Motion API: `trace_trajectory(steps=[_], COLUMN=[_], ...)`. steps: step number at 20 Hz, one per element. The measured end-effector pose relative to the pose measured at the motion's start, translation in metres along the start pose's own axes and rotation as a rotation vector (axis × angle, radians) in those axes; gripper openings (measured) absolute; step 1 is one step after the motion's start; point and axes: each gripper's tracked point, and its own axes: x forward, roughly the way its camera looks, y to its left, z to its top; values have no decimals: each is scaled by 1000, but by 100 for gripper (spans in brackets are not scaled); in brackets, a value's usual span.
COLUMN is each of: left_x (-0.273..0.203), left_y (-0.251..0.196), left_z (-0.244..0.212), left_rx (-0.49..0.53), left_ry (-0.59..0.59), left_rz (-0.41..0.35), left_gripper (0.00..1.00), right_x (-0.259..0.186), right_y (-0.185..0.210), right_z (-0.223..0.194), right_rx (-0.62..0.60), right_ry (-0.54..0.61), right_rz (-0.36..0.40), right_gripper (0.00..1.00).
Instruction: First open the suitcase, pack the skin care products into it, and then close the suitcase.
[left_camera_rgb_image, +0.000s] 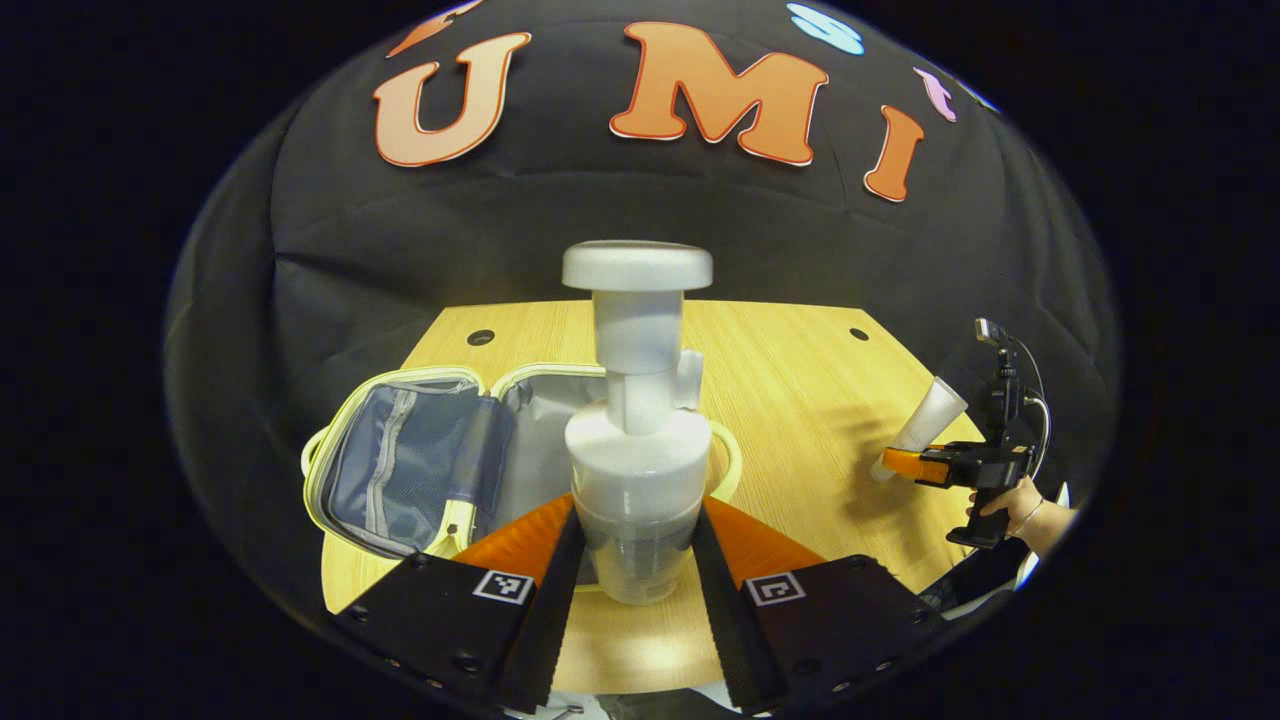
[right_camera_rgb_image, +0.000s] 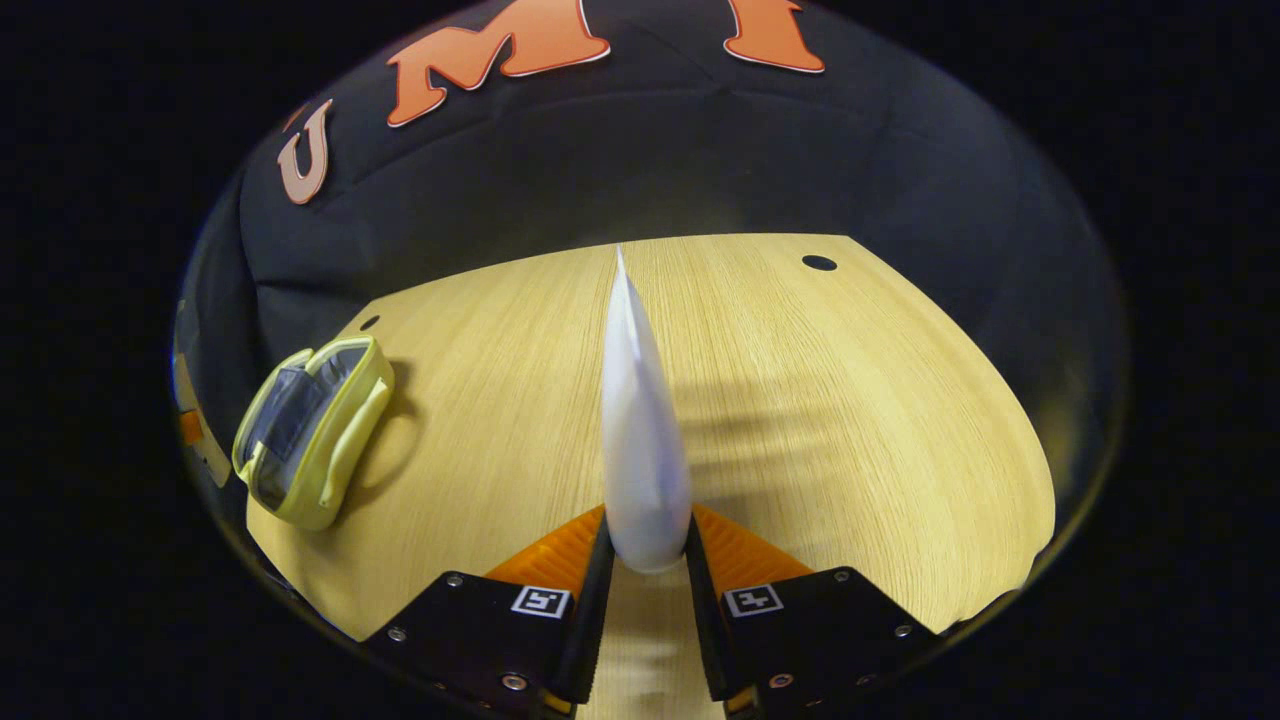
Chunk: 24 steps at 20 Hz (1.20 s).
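The left tool (left_camera_rgb_image: 637, 560) is closed on a white plastic pump bottle (left_camera_rgb_image: 636, 470), both fingers pressing the sides of its frosted lower body. The bottle stands upright between them, with a rounded white shoulder, a narrow neck and a broad flat pump head at the top. Just beyond it, and partly hidden by it, lies the small pale yellow-green suitcase (left_camera_rgb_image: 420, 465), open flat on the bench: ahead and to the left of the tool is the half with a blue-grey zipped mesh lining, and straight behind the bottle is the half with a plain grey lining.

The right tool (right_camera_rgb_image: 647, 560) is closed on a white squeeze tube (right_camera_rgb_image: 637, 440), gripped near its rounded bottom end; the tube points forward along the fingers and tapers to a thin flat edge. In the left gripper view this tool (left_camera_rgb_image: 905, 463) is seen far off to the right with the tube (left_camera_rgb_image: 925, 418) slanting up from it, a hand (left_camera_rgb_image: 1015, 500) around its handle. From the right tool the suitcase (right_camera_rgb_image: 310, 430) is well off to the left.

The light wooden bench (right_camera_rgb_image: 850, 420) has small round dark holes near its far corners. Black cloth hangs behind it.
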Motion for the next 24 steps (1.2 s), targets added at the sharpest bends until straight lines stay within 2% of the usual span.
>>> trace_trajectory(steps=[3, 8, 10, 11, 12, 13, 14, 16, 20, 21, 24], left_x=[6, 32, 48, 56, 63, 73, 86, 106, 134, 138, 146], left_y=[14, 51, 59, 60, 61, 63, 67, 72, 92, 96, 97], left_z=[13, 25, 20, 16, 14, 9, 3, -7, -25, -28, -39], left_rx=[0, 66, 74, 71, 60, 53, 40, 24, 12, 16, 27], left_ry=[59, 222, 299, 336, 367, 400, 431, 494, 635, 668, 718], left_rz=[-41, -85, -102, -116, -127, -141, -146, -163, -135, -132, -133], left_gripper=[63, 63, 63, 63, 63, 63, 63, 63, 63, 63, 63], right_x=[-15, -46, -57, -61, -64, -66, -68, -75, -85, -87, -90], right_y=[11, 25, 26, 26, 27, 28, 28, 28, 30, 30, 28], right_z=[10, 33, 38, 39, 40, 40, 39, 33, 23, 20, 13], right_rx=[41, 111, 133, 142, 148, 155, 161, 174, 228, 239, 245], right_ry=[6, -14, -23, -31, -35, -37, -36, -22, 2, 5, 22], right_rz=[26, 42, 29, 19, 14, 10, 5, -21, -44, -45, -62], right_gripper=[42, 42, 42, 37, 42, 37, 42, 42, 42, 37, 42])
